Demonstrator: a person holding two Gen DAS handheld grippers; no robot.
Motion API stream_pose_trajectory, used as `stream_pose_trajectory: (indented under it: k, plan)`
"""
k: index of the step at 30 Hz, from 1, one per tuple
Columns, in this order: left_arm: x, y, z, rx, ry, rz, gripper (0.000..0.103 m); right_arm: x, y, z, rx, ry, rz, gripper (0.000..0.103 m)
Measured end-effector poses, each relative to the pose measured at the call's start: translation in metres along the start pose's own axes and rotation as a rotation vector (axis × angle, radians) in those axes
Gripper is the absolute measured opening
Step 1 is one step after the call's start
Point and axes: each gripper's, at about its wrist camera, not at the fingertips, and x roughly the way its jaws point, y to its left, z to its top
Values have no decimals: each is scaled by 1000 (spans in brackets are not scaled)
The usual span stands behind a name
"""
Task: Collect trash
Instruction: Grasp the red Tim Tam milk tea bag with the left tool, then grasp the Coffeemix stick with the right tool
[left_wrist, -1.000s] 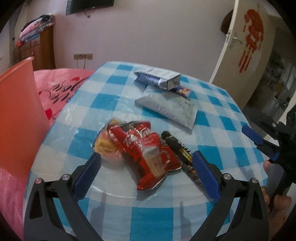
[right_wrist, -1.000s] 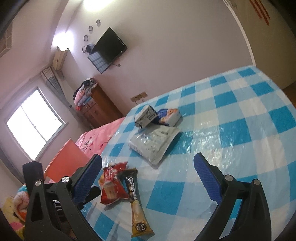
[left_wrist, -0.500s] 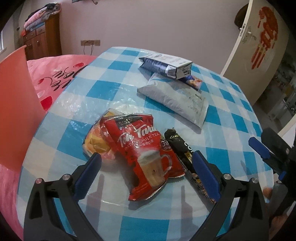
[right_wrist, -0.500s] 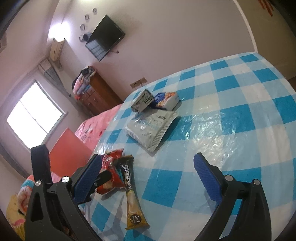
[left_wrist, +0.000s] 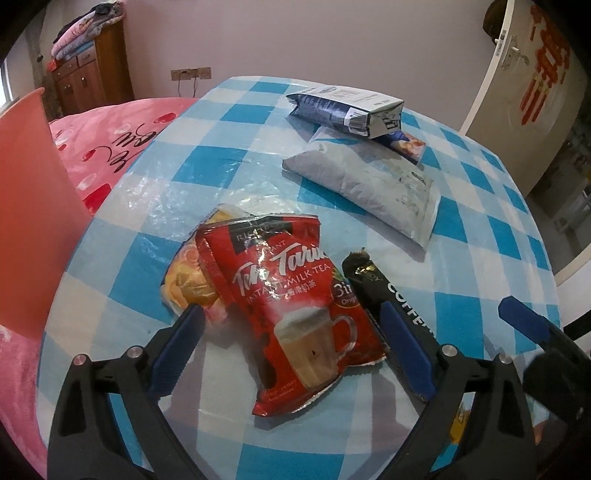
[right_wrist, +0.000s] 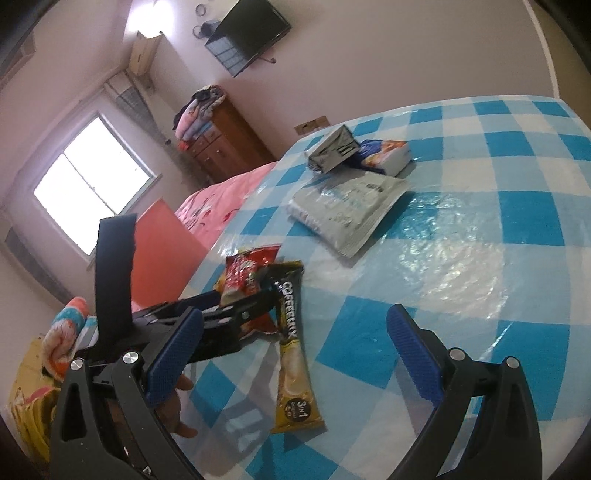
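Note:
A red milk-tea packet (left_wrist: 295, 295) lies on the blue-checked table (left_wrist: 240, 155), over a yellow wrapper (left_wrist: 184, 284) and beside a black-gold coffee sachet (left_wrist: 391, 295). My left gripper (left_wrist: 291, 343) is open, its jaws on either side of the red packet's near end. My right gripper (right_wrist: 291, 350) is open above the table; the coffee sachet (right_wrist: 291, 343) lies between its jaws, lower down. The red packet (right_wrist: 242, 277) and the left gripper (right_wrist: 236, 306) show at left in the right wrist view. A grey pouch (left_wrist: 362, 192) and a blue-white bag (left_wrist: 343, 110) lie farther back.
An orange-red bin wall (left_wrist: 33, 206) stands at the table's left edge, also in the right wrist view (right_wrist: 162, 247). A pink bed (left_wrist: 110, 147) lies behind it. A wooden dresser (left_wrist: 92, 81) and a door (left_wrist: 524, 81) stand at the back. A small snack box (right_wrist: 384, 155) lies by the bag.
My left gripper has moved forward and down until its jaws flank the red packet. My right gripper has moved closer to the coffee sachet. Both stay open.

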Motion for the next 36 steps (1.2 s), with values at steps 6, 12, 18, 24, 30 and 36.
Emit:
stream_pose_trajectory:
  k: [6, 12, 18, 24, 30, 36]
  plan:
    - [-1, 4, 3, -18, -6, 9, 84, 2, 3, -3, -14, 22, 17, 98]
    - [-2, 6, 6, -26, -10, 11, 72, 6, 5, -6, -28, 46, 27, 98]
    - [-4, 8, 6, -29, -11, -1, 66, 9, 13, -9, -62, 56, 21, 97]
    - [-7, 12, 7, -48, -13, -27, 62, 15, 11, -10, -54, 73, 7, 79]
    - [-9, 17, 6, -55, -20, -50, 61, 21, 17, -12, -95, 86, -21, 71]
    - [-19, 23, 5, -67, -36, -75, 58, 31, 26, -17, -152, 110, -81, 58]
